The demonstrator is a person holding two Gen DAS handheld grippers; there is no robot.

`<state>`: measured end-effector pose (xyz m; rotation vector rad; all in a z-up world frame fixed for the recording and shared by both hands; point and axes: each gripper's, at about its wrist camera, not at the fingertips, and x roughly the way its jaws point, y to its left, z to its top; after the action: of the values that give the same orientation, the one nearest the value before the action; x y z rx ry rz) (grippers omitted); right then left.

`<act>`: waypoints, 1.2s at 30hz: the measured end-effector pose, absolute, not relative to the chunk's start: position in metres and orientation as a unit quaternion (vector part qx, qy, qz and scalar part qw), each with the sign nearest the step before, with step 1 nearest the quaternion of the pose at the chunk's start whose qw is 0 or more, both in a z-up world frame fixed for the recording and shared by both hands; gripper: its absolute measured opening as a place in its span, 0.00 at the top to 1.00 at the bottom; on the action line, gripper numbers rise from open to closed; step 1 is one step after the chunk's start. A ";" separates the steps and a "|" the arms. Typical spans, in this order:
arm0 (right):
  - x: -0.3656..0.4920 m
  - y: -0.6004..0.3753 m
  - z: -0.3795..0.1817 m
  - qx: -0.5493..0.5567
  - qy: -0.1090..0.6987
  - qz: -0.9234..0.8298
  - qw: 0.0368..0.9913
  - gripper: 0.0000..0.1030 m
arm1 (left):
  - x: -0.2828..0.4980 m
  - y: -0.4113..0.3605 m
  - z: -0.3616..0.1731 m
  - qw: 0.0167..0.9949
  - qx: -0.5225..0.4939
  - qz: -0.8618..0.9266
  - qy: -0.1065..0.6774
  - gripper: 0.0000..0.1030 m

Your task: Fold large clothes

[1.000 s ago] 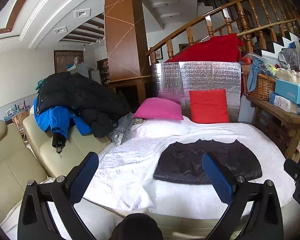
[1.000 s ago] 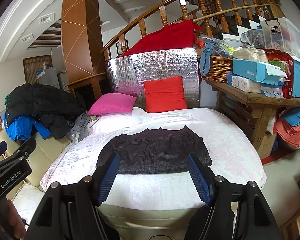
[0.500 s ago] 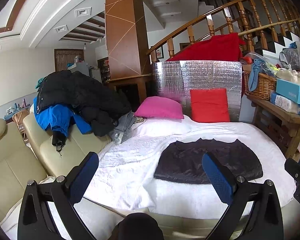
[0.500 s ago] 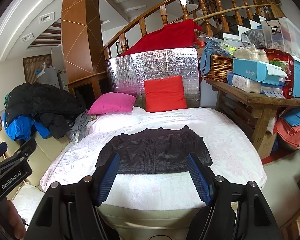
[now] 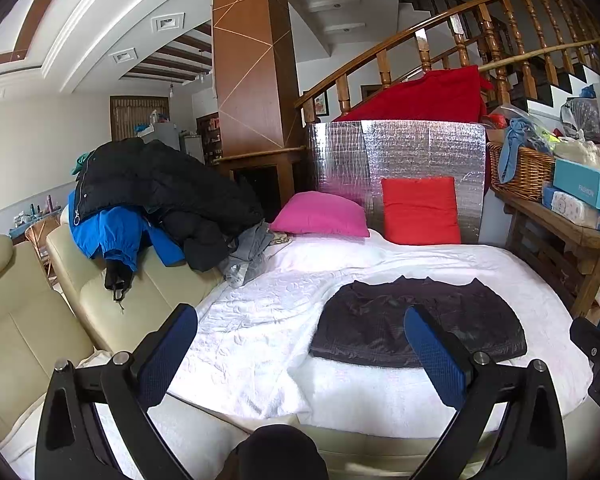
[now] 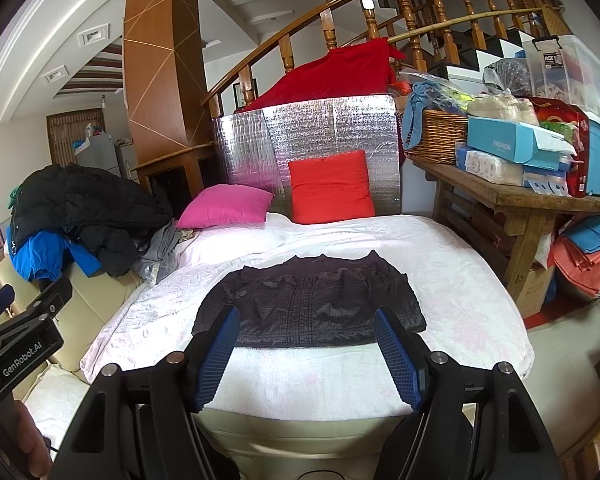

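Right wrist view: the right gripper (image 6: 308,354) was wide open and held nothing.
Left gripper (image 5: 300,356): it was wide open too, with nothing in it.
Dark garment (image 6: 312,300): it lay flat on the white bed cover (image 6: 460,312), at 12 o'clock from the right gripper and 1 o'clock from the left.
Long side: it ran from 9 to 3 o'clock.
Nearer hand: the right one, I think.
Change: nothing had moved since the earlier pictures.

Lived-in home living room, cream sofa (image 5: 28,320) heaped with coats (image 5: 156,192), white-covered bed (image 6: 440,264) with cushions (image 6: 330,186), wooden staircase (image 6: 380,12), cluttered tabletop (image 6: 540,200)
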<state>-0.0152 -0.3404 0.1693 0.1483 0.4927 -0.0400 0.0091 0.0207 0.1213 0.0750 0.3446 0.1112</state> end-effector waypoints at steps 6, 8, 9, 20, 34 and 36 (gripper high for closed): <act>-0.014 -0.340 0.169 0.074 0.244 -0.018 0.967 0.29 | 0.010 0.018 0.121 0.983 0.038 0.054 0.173 0.00; -0.014 -0.339 0.169 0.073 0.244 -0.017 0.967 0.29 | 0.010 0.018 0.121 0.983 0.039 0.054 0.172 0.00; -0.013 -0.340 0.169 0.073 0.244 -0.017 0.967 0.29 | 0.010 0.018 0.121 0.983 0.039 0.054 0.172 0.00; -0.010 -0.342 0.170 0.071 0.245 -0.014 0.967 0.29 | 0.011 0.017 0.121 0.983 0.040 0.051 0.172 0.00; 0.025 -0.348 0.165 0.063 0.259 -0.022 0.964 0.29 | 0.050 0.017 0.110 0.977 0.036 0.042 0.205 0.00; 0.034 -0.349 0.162 0.061 0.264 -0.023 0.962 0.29 | 0.060 0.014 0.107 0.976 0.033 0.026 0.215 0.00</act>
<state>0.0337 -0.3488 0.1621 0.1243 0.5349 -0.0474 0.0598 0.0135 0.1071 0.0672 0.4340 0.0514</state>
